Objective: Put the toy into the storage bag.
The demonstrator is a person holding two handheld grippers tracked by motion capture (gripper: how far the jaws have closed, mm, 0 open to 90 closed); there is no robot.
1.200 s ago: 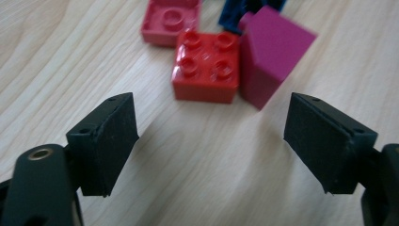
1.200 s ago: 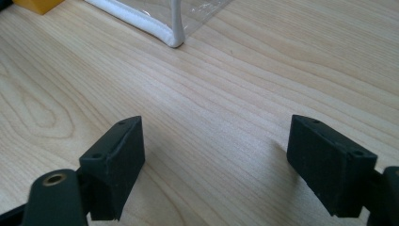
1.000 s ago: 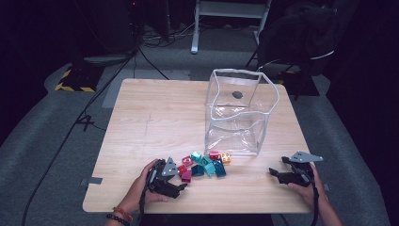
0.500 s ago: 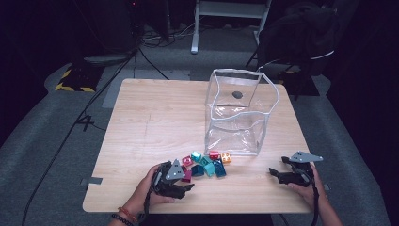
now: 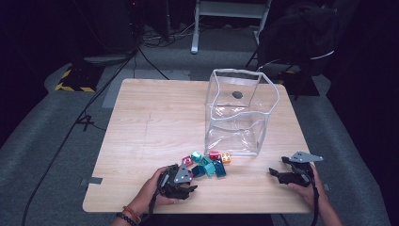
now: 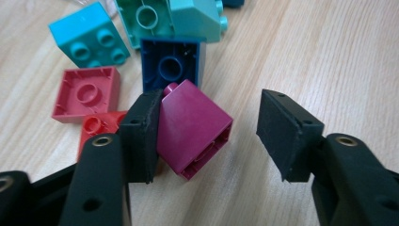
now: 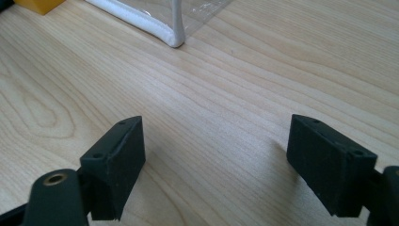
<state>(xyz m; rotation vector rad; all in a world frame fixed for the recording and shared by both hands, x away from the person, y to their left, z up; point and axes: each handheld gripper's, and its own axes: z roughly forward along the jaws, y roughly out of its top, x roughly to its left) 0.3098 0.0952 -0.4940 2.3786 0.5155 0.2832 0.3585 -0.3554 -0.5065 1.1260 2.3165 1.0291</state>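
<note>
A heap of toy bricks (image 5: pixel 207 165) lies near the table's front edge, just in front of a clear plastic box (image 5: pixel 240 113). My left gripper (image 5: pixel 188 186) is open at the heap's near-left side. In the left gripper view a tilted magenta brick (image 6: pixel 193 125) sits between the jaws of the left gripper (image 6: pixel 211 127), leaning on the left jaw and apart from the right one. Behind it lie an upturned blue brick (image 6: pixel 171 66), an upturned red brick (image 6: pixel 87 94) and a cyan brick (image 6: pixel 89 40). My right gripper (image 5: pixel 275 173) rests open on bare wood at the front right, holding nothing (image 7: pixel 221 150).
The clear box's white-edged corner (image 7: pixel 169 28) and a yellow brick (image 7: pixel 33 4) lie ahead of the right gripper. The wooden table (image 5: pixel 155 122) has bare room at its left and back. Cables and a chair base sit on the floor beyond.
My left gripper has slid right, into the near side of the brick heap, and the magenta brick now lies between its jaws. The right gripper has stayed put.
</note>
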